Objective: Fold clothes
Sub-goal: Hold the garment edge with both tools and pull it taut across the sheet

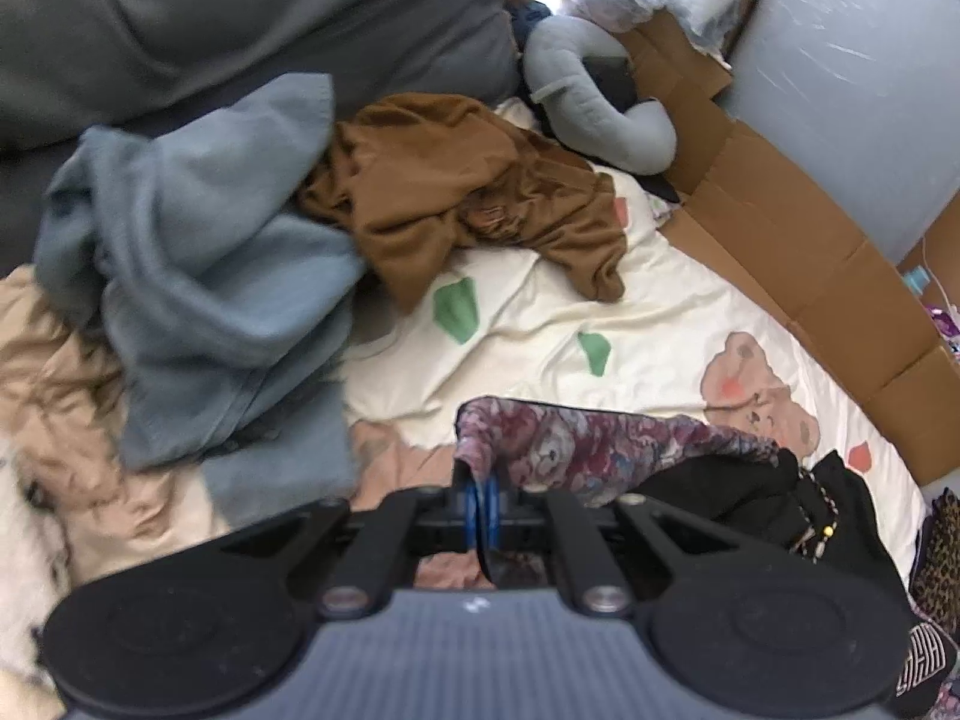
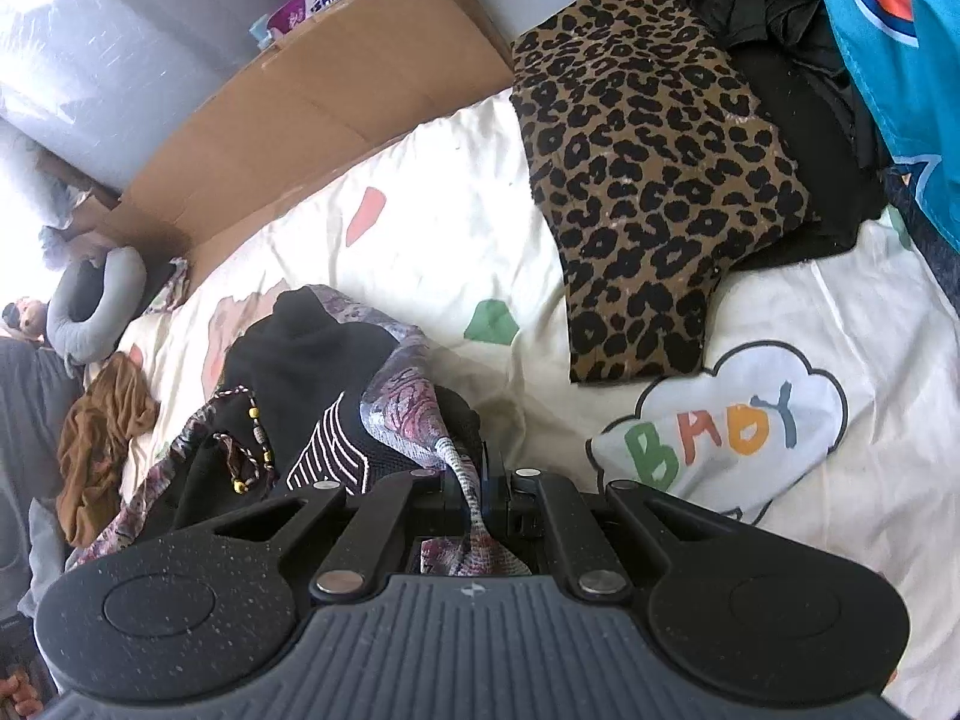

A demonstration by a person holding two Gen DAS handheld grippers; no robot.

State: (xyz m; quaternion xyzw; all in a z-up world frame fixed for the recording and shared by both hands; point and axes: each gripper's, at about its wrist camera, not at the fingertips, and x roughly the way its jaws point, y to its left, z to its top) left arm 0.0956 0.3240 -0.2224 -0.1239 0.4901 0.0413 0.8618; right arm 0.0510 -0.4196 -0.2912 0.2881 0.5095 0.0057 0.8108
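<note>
left wrist view shows your left hand-held gripper [image 1: 483, 501] clamped on one end of the floral garment [image 1: 600, 444], whose long axis runs right from it above the bed sheet [image 1: 540, 306] to your right hand-held gripper [image 2: 480, 480], pinching its other end.

Left gripper [image 1: 483, 495]: matte black linkage arms on silver pivot screws, two round black discs flanking a grey ribbed housing with a small white mark, blue finger pads [image 1: 477, 510]. Right gripper [image 2: 480, 480]: same build (black plastic speckled with dust), silver pivot screws, ribbed grey housing, small cross-shaped mark.
</note>
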